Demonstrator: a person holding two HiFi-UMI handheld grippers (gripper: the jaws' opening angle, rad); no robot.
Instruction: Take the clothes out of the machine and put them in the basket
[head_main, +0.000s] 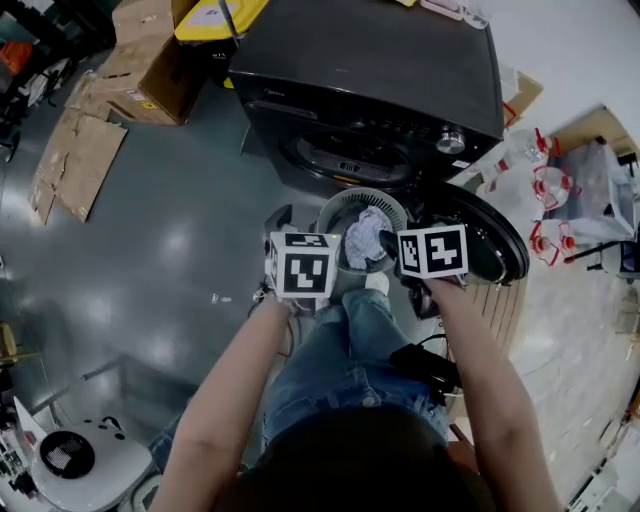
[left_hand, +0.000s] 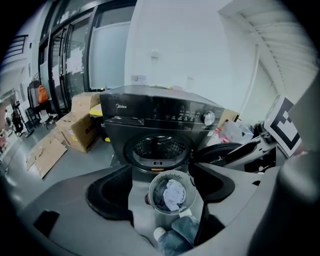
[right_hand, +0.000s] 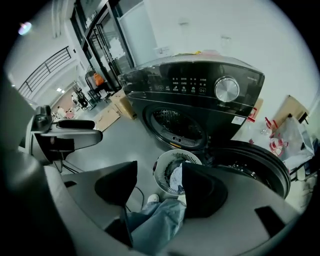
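Washing machine: black front-loader at upper centre of the head view; its door hangs open at the right.
Basket: round and slatted, on the floor just below the drum opening, mid-frame.
Clothes: a pale crumpled garment over darker cloth, inside the basket.
Left gripper: released, jaws wide apart, grasping nothing, above the basket.
Right gripper: released, jaws apart and empty, beside the left gripper.

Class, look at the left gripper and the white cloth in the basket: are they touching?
Apart. In the left gripper view the left gripper hangs open and empty, with the white cloth down in the basket far below it.
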